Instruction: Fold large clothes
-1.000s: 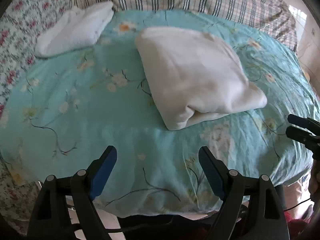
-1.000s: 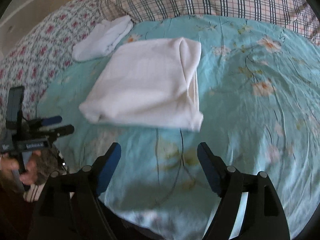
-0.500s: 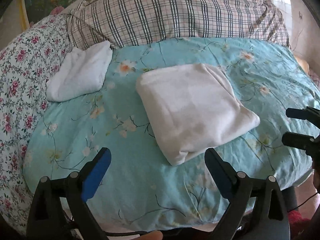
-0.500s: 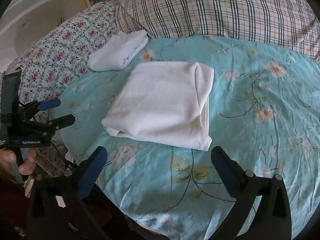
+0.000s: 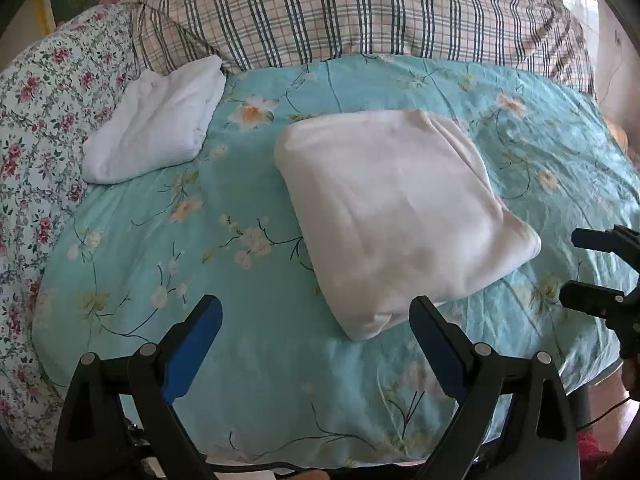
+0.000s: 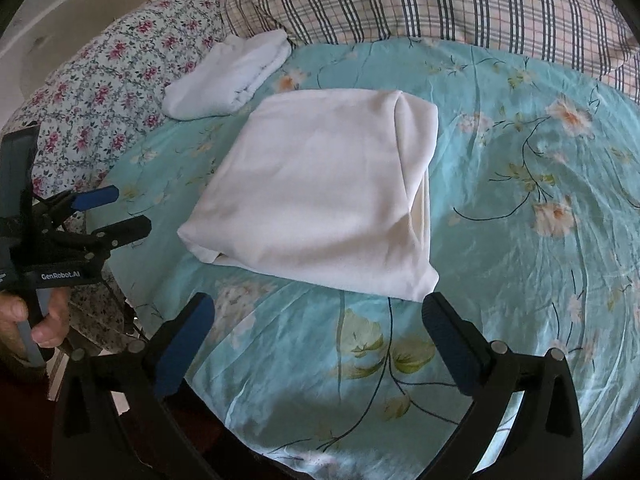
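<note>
Turquoise floral-print bedspread (image 5: 248, 360); upon it, centre, 1 folded cream fabric garment (image 5: 396, 208), loose layered edges nearest. 2 black blue-padded grippers, left gripper (image 5: 316, 320) and right gripper (image 6: 320, 314), both spread wide, empty. Risk: a snagged edge would undo the fold.

A home bedroom. A bed (image 5: 248, 360) wears a teal flowered sheet, with a plaid pillow (image 5: 360, 12) and floral bedding (image 6: 108, 80) behind.

The plaid pillow (image 5: 360, 12) ran past the top edge. The right claw (image 5: 568, 268) was cut off at the right edge; the folded garment's (image 6: 320, 192) inner layers stayed hidden.
</note>
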Available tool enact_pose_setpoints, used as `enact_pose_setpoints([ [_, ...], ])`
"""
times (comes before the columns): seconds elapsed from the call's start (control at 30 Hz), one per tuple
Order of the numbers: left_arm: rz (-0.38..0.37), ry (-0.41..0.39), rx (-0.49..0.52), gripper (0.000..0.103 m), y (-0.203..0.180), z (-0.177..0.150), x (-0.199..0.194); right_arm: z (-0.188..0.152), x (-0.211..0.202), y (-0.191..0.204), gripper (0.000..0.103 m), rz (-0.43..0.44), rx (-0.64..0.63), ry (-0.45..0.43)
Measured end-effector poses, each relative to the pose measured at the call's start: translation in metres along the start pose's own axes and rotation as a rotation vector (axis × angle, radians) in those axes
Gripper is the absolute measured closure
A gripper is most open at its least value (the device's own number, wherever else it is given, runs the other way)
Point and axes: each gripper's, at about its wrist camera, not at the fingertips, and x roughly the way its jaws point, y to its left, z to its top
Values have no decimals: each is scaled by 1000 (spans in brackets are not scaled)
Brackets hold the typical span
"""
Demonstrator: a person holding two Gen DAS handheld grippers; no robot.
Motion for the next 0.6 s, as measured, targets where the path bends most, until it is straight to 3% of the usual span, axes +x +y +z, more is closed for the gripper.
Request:
enact_pose_setpoints([
  [0.6,-11,3,-22,8,3,14,2,31,5,-6,0,-8,-30,-3],
])
